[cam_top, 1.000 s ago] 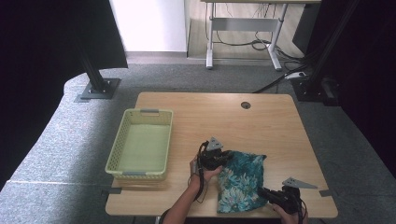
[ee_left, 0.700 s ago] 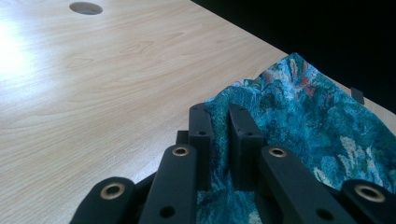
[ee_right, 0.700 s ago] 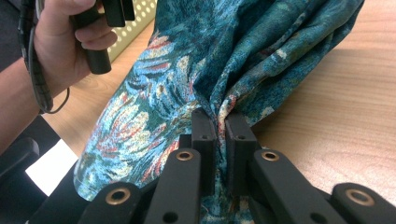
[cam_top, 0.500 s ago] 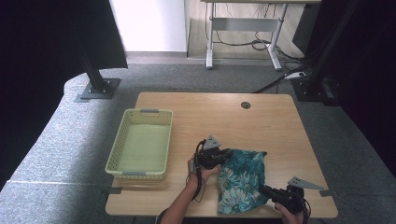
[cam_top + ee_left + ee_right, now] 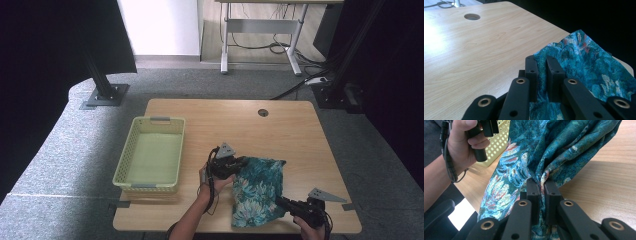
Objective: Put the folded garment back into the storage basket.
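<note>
High view, left to right: basket is sitting well to the left of both grippers, nothing showing inside it. Next, left gripper is pinching the cloth at its upper-left corner, jaws clamped together on the fabric. The cloth is stretching from that gripper down and right toward the right gripper, which is biting the lower-right edge near the table's front edge, jaws also clamped on fabric.

Left gripper view: the left gripper is holding a thin fold of cloth between near-closed jaws, with the rest fanning out to the right of them and bare table to the left.

Right gripper view: the person's hand is gripping the other tool up and left of the jaws, with a bit of basket behind it. The right gripper is squeezing a bunched pleat, and the cloth is rising up and away from the jaws, partly lifted off the table.

Change since a second ago: very little. The right gripper is sitting slightly farther right along the front edge, the left one is barely shifting, and the cloth is keeping much the same spread. Both grips are holding unchanged. Judging from that, this is a pause with both corners secured, probably before lifting or folding the cloth; it is not yet heading to the basket.
</note>
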